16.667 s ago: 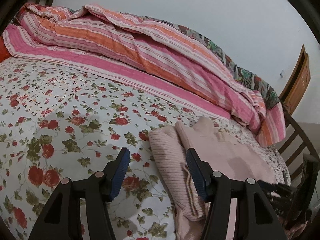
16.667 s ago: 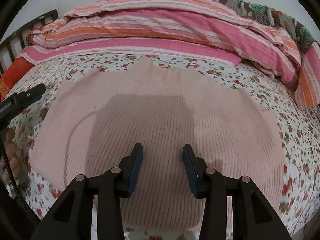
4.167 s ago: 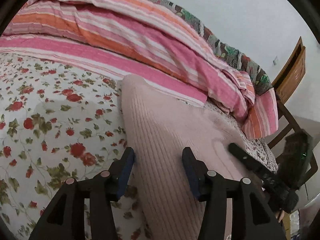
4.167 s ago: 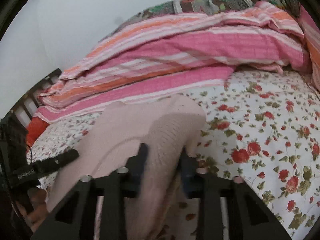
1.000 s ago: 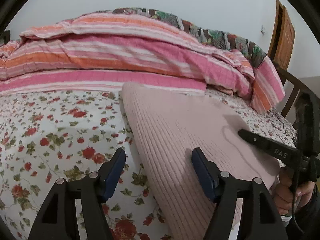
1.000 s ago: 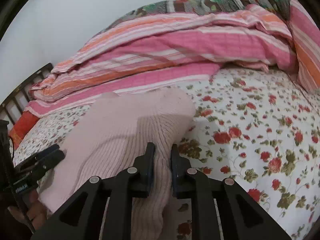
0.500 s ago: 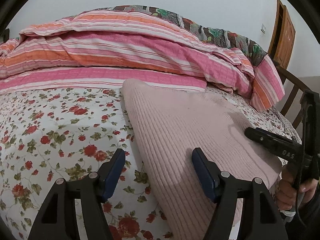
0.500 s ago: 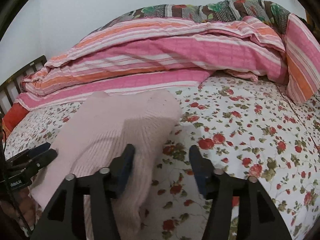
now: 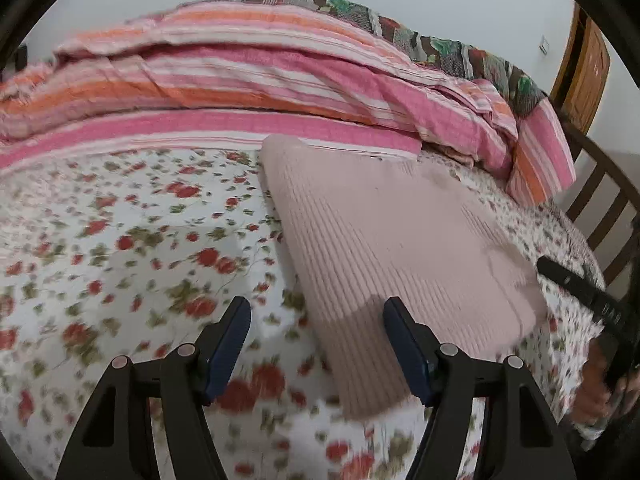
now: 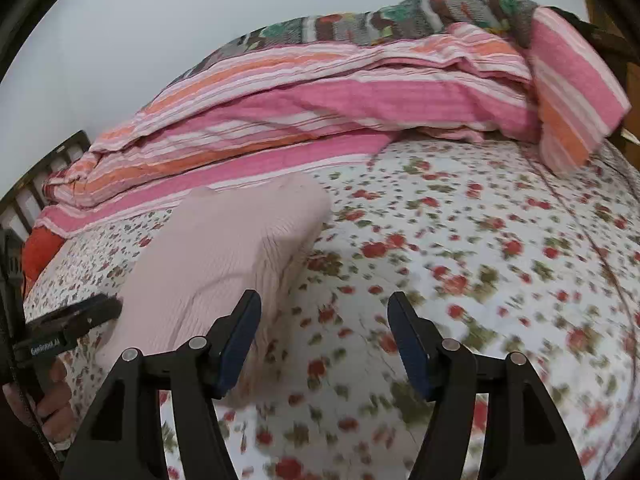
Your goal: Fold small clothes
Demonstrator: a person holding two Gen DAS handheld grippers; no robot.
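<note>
The folded pink sweater (image 9: 400, 248) lies flat on the bed's floral sheet (image 9: 120, 240), a thick ribbed-knit slab with rounded corners and fine parallel ridges running along it. In the left wrist view it reaches from just ahead of the right-hand finger (image 9: 404, 344) of the left gripper (image 9: 316, 344) away toward the bedding, its near corner lying between the two blue-padded fingers, which stand apart and touch nothing. The right wrist view shows the same sweater (image 10: 224, 256) from its other side, where the stacked layers of the fold show as a soft rolled edge just ahead of and beside the left-hand finger (image 10: 236, 340) of the right gripper (image 10: 324, 340). That gripper's jaws have just been opening; they now stand wide, with only flowered sheet between them and the knit outside the gap. Only the left view takes in the wooden slatted bed rail (image 9: 600, 208) and a brown door (image 9: 584, 68) beyond the sweater, along with the other gripper's black finger and a hand at the right edge. Only the right view shows the dark rail (image 10: 36, 188) at the opposite end, an orange cloth (image 10: 40, 252) beneath it, and a hand (image 10: 52, 400) around the left gripper's black handle. Past the fingers in both views a heaped quilt (image 9: 260, 80) in pink, orange and white stripes lies crumpled along the wall, with a dark patterned blanket (image 10: 380, 20) on top. The sheet is white cotton printed with red roses and green leaves, blurred in places.
</note>
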